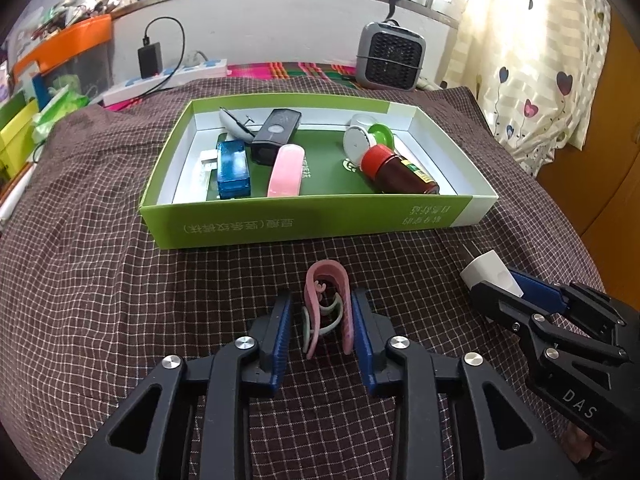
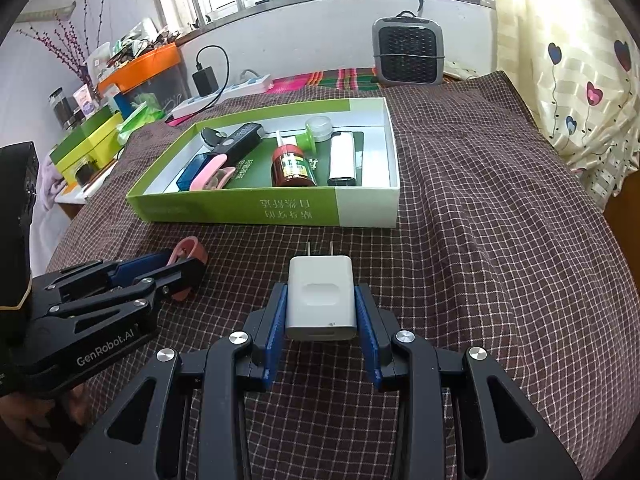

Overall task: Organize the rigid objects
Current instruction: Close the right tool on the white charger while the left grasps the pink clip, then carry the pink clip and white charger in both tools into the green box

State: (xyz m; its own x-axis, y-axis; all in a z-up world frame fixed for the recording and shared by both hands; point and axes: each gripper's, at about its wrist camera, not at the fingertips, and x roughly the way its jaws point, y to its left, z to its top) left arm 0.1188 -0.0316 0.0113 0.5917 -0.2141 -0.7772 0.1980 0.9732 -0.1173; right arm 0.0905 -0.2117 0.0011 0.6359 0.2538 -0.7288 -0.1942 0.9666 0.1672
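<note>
A pink U-shaped clip [image 1: 340, 280] with a pale green ring in it stands on the checked cloth, and my left gripper [image 1: 322, 300] is shut on it. From the right wrist view the same clip [image 2: 192, 250] pokes out of the left gripper [image 2: 188, 264]. My right gripper [image 2: 321, 292] is shut on a white charger plug [image 2: 320, 300], prongs pointing away, just above the cloth. That plug [image 1: 488, 270] and the right gripper [image 1: 492, 292] show at the right in the left wrist view. Beyond both lies a green open box [image 1: 304, 224] holding several items.
The box [image 2: 280, 208] holds a blue case [image 1: 234, 168], a pink case [image 1: 286, 170], a black device [image 1: 276, 132] and a red-capped brown bottle [image 1: 396, 168]. Behind it are a grey heater [image 1: 390, 56] and a power strip [image 1: 168, 80]. Clutter lines the left; a curtain [image 1: 540, 80] hangs at the right.
</note>
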